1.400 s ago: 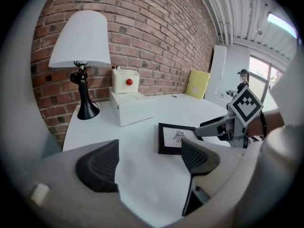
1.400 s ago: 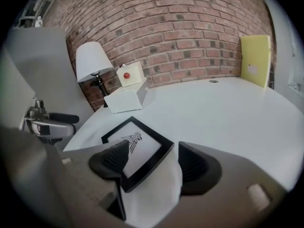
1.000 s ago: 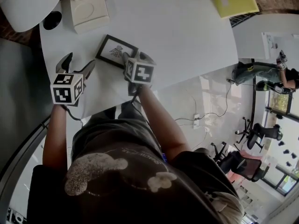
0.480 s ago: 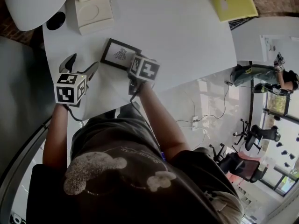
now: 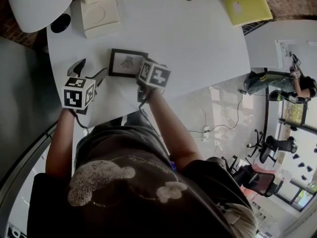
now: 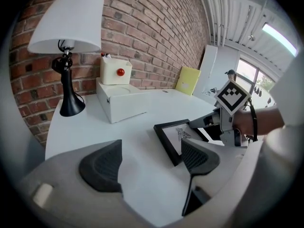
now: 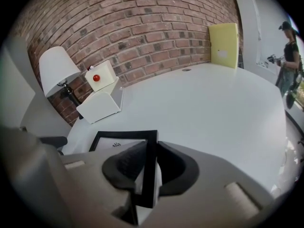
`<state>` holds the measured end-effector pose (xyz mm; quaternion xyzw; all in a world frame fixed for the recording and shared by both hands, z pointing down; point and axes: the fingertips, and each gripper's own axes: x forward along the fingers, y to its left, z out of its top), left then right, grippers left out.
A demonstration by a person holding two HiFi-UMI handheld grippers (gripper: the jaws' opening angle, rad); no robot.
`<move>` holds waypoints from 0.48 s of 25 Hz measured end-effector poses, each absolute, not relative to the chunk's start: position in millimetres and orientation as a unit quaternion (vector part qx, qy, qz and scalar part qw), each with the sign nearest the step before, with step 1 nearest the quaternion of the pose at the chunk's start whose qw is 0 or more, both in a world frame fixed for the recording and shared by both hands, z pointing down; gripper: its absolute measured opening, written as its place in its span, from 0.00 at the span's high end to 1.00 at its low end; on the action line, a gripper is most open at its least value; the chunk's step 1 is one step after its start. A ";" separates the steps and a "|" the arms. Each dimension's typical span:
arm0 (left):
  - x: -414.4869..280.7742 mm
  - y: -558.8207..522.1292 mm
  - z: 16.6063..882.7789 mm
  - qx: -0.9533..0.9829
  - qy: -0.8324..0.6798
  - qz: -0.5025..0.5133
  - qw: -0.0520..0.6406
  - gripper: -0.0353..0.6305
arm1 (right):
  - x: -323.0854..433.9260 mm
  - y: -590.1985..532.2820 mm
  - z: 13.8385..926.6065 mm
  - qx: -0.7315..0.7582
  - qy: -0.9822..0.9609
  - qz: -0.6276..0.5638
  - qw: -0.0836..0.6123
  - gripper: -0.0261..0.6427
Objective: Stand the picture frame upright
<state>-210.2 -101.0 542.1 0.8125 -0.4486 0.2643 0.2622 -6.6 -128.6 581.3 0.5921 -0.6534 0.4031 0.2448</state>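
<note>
Picture frame [image 5: 128, 62] may twist loose when we lift; our right hand-held gripper [image 7: 150, 167] is closing on just its edge.

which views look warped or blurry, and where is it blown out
Both gripper views: fisheye, dark corners, brick wall bowed. Right gripper view: the near picture frame edge is soft. Head view: floor washed out by reflections.
</note>
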 end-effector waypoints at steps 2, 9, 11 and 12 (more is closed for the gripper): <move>-205.3 -100.3 541.4 0.814 -0.444 0.259 0.271 0.34 | -9.1 -130.6 574.8 0.586 -0.664 0.397 0.241 0.85; -188.6 -108.0 527.5 0.819 -0.447 0.225 0.282 0.52 | -22.1 -144.2 536.6 0.559 -0.723 0.351 0.202 0.85; -180.8 -111.6 519.8 0.827 -0.440 0.213 0.279 0.53 | -26.8 -147.1 523.3 0.548 -0.742 0.330 0.198 0.85; -178.1 -114.0 515.5 0.829 -0.439 0.206 0.277 0.53 | -28.6 -148.7 516.5 0.544 -0.751 0.316 0.200 0.85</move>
